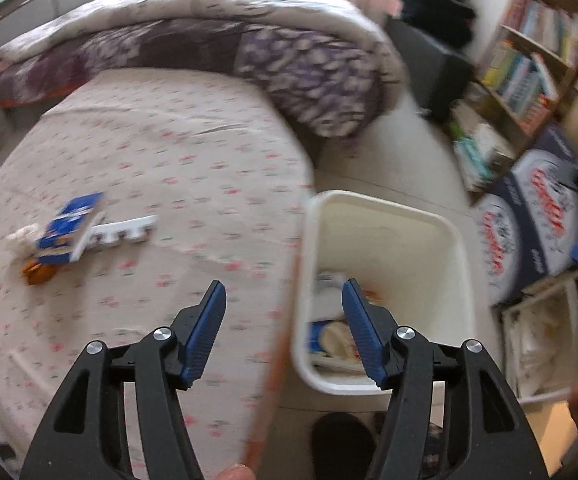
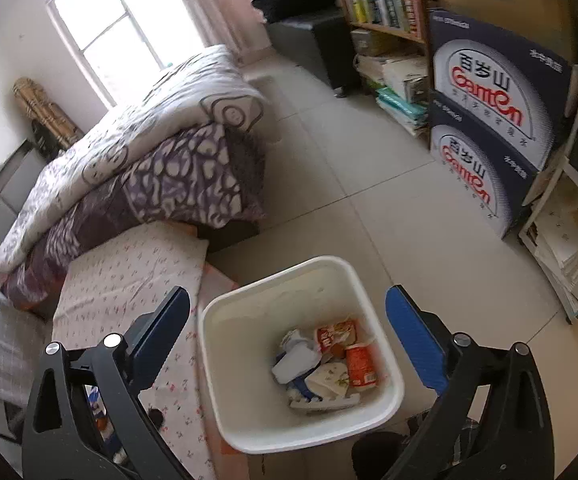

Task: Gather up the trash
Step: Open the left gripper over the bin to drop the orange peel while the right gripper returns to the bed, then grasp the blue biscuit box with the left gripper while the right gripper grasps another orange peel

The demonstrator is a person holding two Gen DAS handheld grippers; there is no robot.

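Two stacked dark-blue cartons (image 2: 489,120) at 2 o'clock each carry "Ganten" in red beneath Chinese characters. Book spines and trash wrappers are illegible.

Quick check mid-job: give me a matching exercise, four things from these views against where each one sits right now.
Things:
1. blue box
2. orange cup
3. folded quilt
4. Ganten cartons

Places:
A. stacked on the floor by the bookshelf
B. inside the white bin
C. on the sheet, among the trash left on the bed
D. piled at the far end of the bed

Pairs: 1-C, 2-B, 3-D, 4-A
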